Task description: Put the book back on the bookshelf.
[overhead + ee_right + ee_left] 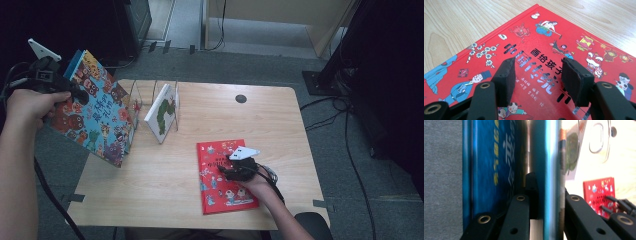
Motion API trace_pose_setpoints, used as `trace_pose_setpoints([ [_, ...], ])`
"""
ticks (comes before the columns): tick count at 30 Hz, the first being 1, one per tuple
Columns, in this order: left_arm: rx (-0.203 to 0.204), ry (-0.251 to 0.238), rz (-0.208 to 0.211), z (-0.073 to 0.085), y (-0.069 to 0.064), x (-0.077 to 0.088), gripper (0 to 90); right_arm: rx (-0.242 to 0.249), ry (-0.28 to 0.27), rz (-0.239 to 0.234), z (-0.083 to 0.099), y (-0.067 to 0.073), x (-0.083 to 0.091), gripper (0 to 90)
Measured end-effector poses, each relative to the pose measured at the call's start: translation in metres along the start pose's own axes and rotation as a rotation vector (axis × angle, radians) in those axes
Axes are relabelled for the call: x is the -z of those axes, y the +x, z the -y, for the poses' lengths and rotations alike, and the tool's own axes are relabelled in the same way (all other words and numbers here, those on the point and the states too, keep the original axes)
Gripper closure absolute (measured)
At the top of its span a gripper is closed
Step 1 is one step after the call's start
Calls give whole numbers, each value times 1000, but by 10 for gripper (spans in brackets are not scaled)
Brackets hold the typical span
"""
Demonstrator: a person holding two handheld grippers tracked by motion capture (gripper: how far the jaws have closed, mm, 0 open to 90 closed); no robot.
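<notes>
On your wooden bench point(165, 175) stands a wire book rack point(155, 97); a white book with a green illustration point(162, 119) leans upright in it. Grey carpet point(260, 65) surrounds the bench.

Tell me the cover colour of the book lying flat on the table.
Red, with small colourful figures; the flat book shows best in the right gripper view.
</notes>
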State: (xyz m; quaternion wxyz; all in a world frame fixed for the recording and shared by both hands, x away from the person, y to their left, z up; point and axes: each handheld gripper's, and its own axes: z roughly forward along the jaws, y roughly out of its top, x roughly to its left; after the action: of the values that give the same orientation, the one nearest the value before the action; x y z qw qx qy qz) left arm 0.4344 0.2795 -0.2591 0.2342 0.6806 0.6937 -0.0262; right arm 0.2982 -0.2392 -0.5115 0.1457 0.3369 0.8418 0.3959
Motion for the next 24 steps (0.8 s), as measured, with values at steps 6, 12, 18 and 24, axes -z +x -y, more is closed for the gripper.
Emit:
trace_pose_setpoints([
  [6,-17,-14,-15,-9,-1,-14,815,-4,1,-2,0,1,0,457],
  [12,-13,-6,-18,-13,-2,-22,812,-5,1,-1,0,1,0,456],
  [18,-28,-11,-36,-11,-3,-21,800,-8,0,-4,1,0,1,448],
  [24,-74,-17,-42,-12,-15,-17,717,-48,-4,-24,1,-2,2,453],
])
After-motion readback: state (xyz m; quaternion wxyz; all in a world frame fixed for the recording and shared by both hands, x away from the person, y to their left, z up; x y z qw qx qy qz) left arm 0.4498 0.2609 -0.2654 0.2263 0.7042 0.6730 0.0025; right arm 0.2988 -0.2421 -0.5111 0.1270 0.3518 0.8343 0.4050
